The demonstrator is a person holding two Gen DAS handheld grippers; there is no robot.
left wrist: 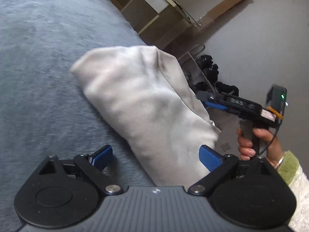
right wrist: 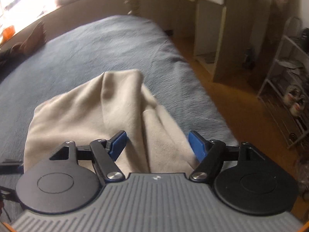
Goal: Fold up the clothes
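Note:
A cream garment [left wrist: 146, 104] lies bunched in a long heap on the blue-grey bedspread [left wrist: 48, 67], close to the bed's edge. My left gripper [left wrist: 156, 157] is open, its blue pads [left wrist: 102, 156] spread wide, and the near end of the garment lies between them. The right wrist view shows the same garment [right wrist: 108, 112] rising in a soft peak. My right gripper [right wrist: 157, 146] is open too, with a fold of cloth lying loose between its spread fingers. From the left wrist view, the right gripper [left wrist: 207, 100] sits at the garment's far side, held by a hand [left wrist: 249, 141].
The bedspread [right wrist: 87, 54] stretches away ahead and to the left. Beyond the bed's edge is wooden floor [right wrist: 227, 89], a desk unit [right wrist: 212, 29], and a wire rack with shoes [right wrist: 289, 96]. A cardboard box [left wrist: 227, 5] leans against the wall.

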